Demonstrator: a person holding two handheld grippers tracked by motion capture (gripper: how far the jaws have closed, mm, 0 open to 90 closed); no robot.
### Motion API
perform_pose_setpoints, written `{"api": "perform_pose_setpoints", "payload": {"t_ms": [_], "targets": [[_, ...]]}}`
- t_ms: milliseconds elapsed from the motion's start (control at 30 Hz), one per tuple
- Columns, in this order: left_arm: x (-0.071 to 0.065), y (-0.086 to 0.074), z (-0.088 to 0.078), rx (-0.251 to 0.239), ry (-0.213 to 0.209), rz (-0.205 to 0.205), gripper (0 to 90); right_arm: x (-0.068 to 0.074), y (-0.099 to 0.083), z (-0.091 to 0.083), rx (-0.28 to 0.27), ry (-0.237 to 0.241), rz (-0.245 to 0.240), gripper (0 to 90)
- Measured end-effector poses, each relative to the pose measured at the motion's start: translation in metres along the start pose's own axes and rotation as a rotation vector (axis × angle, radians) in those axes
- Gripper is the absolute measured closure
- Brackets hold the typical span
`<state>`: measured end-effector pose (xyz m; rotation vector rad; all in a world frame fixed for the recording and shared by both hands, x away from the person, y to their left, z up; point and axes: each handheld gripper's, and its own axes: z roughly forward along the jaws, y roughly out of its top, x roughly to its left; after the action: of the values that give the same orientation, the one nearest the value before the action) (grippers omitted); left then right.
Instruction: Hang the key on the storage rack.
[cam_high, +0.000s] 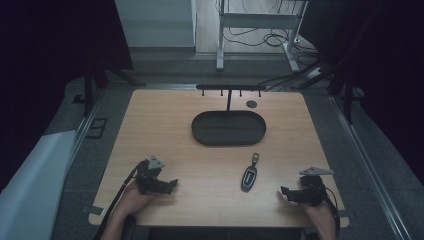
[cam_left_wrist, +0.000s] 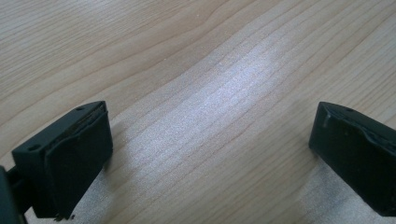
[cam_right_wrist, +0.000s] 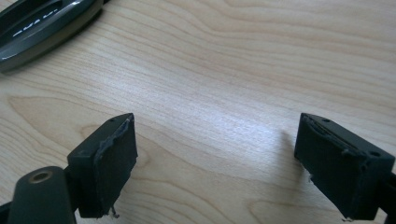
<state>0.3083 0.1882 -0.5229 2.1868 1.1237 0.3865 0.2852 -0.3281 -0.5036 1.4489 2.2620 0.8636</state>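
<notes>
My left tongs (cam_high: 172, 182) and right tongs (cam_high: 283, 190) both gape empty near the table's (cam_high: 165, 125) six-o'clock edge, the key fob (cam_high: 249, 176) lying between them, so a flat pinch could skid it away.
</notes>
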Motion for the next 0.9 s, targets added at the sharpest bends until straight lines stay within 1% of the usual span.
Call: {"api": "perform_pose_setpoints", "payload": {"t_ms": [67,133,167,233,400,500,733,900], "targets": [[0.0000,0.0000,0.0000,0.000,0.000,0.000,0.0,0.0012,0.0015,0.0005,-0.005,-0.007,-0.019,12.9],[0.0001,0.0000,0.0000,0.000,0.000,0.000,0.0,0.0020,0.0021,0.0012,-0.001,-0.010,-0.027,12.9],[0.0000,0.0000,-0.0001,0.000,0.000,0.000,0.0,0.0034,0.0030,0.0026,0.010,-0.012,-0.041,12.8],[0.0000,-0.0001,-0.0001,0.000,0.000,0.000,0.0,0.0043,0.0039,0.0028,0.012,-0.017,-0.051,12.7],[0.0000,-0.0002,-0.0002,0.001,-0.001,0.000,0.0,0.0039,0.0058,0.0031,0.006,-0.015,-0.056,12.7],[0.0001,-0.0001,-0.0003,0.002,-0.002,0.001,0.0,0.0043,0.0057,0.0038,0.020,-0.013,-0.056,12.7],[0.0000,-0.0002,-0.0002,0.001,-0.001,0.001,0.0,0.0041,0.0059,0.0025,0.024,-0.021,-0.056,12.6],[0.0000,-0.0002,-0.0002,0.001,-0.001,0.001,0.0,0.0057,0.0086,0.0009,0.026,-0.017,-0.058,11.7]]}}
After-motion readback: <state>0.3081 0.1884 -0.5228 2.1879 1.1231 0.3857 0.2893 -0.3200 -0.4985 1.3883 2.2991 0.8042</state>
